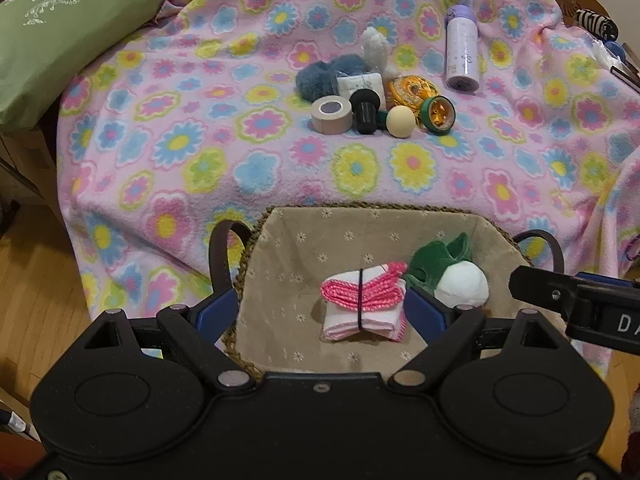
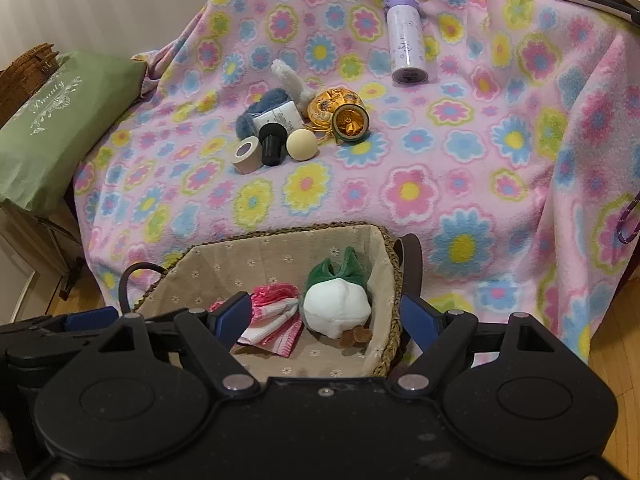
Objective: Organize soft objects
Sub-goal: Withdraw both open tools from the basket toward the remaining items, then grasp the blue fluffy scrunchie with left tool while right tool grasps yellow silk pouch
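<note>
Left wrist view has both tools, left (image 1: 316,312) and right (image 2: 326,316), gaping empty over the basket (image 1: 276,280) already holding socks (image 1: 362,304) and turnip plush (image 1: 460,282); next, I reckon, reach for the blue fluff (image 1: 320,76) on the blanket (image 1: 200,152).

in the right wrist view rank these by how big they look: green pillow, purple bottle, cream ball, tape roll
1. green pillow, by far the largest
2. purple bottle
3. tape roll and cream ball: they look about alike, so I won't rank them

The bottle lies farther from the camera than the ball and tape, so it likely looks smaller than it is.
</note>
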The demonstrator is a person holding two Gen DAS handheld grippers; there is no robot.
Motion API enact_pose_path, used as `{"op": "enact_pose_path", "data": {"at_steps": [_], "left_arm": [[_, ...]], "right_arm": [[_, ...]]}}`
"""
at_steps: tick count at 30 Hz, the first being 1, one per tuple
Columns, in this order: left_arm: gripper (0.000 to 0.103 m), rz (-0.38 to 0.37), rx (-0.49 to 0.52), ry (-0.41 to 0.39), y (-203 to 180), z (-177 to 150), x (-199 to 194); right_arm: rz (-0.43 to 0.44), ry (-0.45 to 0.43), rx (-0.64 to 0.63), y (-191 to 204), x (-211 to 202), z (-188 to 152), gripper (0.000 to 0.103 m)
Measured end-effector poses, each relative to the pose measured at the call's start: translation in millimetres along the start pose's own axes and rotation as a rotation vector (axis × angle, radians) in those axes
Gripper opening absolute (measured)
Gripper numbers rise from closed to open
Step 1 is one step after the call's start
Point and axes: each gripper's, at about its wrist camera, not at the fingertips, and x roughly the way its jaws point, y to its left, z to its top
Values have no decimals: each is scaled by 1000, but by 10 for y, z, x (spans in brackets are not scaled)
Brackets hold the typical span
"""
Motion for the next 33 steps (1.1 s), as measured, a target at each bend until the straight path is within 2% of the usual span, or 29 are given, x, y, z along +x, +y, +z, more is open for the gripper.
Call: {"op": "enact_pose_path", "data": {"at_steps": [7, 10, 12, 21, 33], "left_arm": [[88, 33, 6, -48, 3, 126, 17], [94, 36, 17, -58, -2, 199, 59], [94, 39, 29, -62, -10, 253, 95], [95, 47, 48, -64, 51, 657, 380], [95, 106, 61, -96, 201, 1382, 991]], "right_arm": [[-15, -16, -15, 20, 80, 94, 84], [-8, -17, -16, 22, 129, 170, 86], [-11, -17, -20, 18, 176, 245, 86], [-39, -37, -34, -54, 479, 740, 91], [-70, -59, -89, -85, 1156, 1461, 91]]}}
